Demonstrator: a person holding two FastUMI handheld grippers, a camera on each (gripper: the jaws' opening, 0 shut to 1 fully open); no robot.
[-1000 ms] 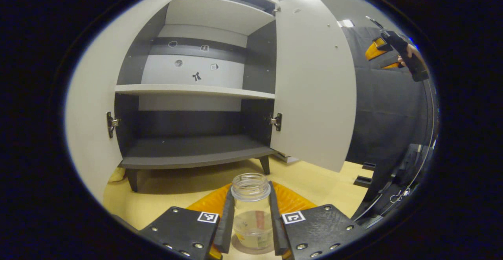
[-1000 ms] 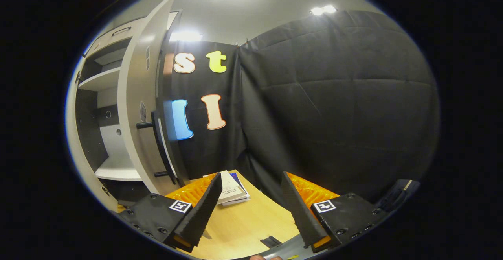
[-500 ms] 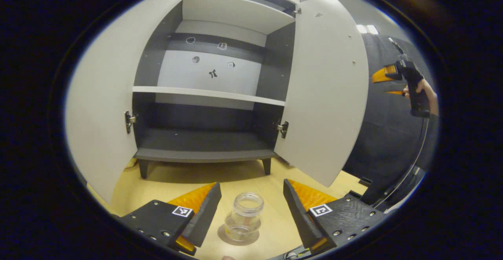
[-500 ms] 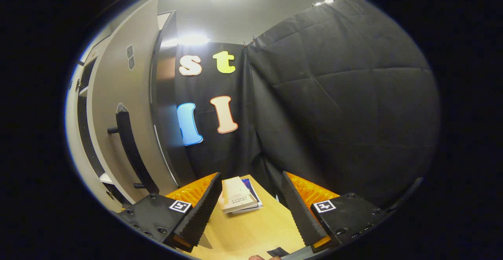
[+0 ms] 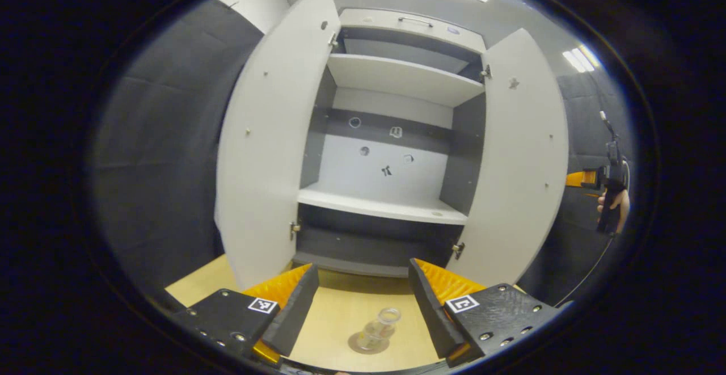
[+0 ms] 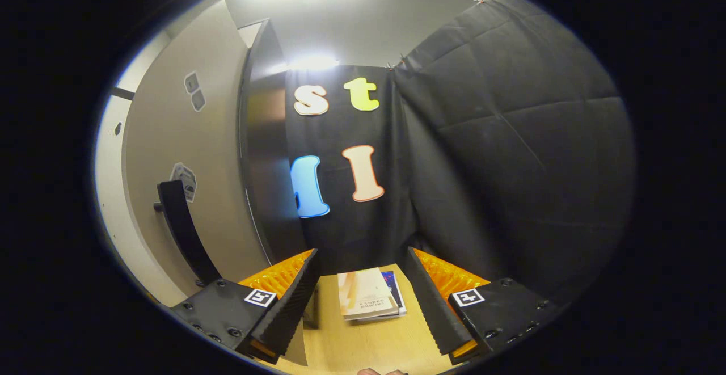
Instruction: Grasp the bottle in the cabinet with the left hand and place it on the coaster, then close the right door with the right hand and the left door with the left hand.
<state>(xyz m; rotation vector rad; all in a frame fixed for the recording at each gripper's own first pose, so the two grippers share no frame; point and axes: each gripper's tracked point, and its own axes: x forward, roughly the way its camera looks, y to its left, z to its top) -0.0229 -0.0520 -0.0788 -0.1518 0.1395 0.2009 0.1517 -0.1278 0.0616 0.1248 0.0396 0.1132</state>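
Observation:
A small clear glass bottle (image 5: 381, 329) stands upright on a round coaster (image 5: 358, 345) on the wooden table, below and between my left gripper's fingers. My left gripper (image 5: 361, 301) is open and raised clear of the bottle. Behind it the cabinet (image 5: 391, 154) stands with its left door (image 5: 272, 137) and right door (image 5: 522, 171) both swung open. My right gripper (image 6: 361, 301) is open with nothing in it, beside the outer face of the right door (image 6: 187, 154) and its black bar handle (image 6: 180, 224). The right gripper (image 5: 602, 185), held by a hand, is also seen at the far right of the left gripper view.
Books (image 6: 368, 300) lie on the table ahead of the right gripper, near the black cloth wall. The cabinet's white shelves (image 5: 380, 207) are bare. A cable (image 5: 590, 273) hangs down from the hand-held gripper on the right.
My left gripper opened, let go of the bottle on the coaster, and drew back and up. The right gripper swung toward the right door's outer face.

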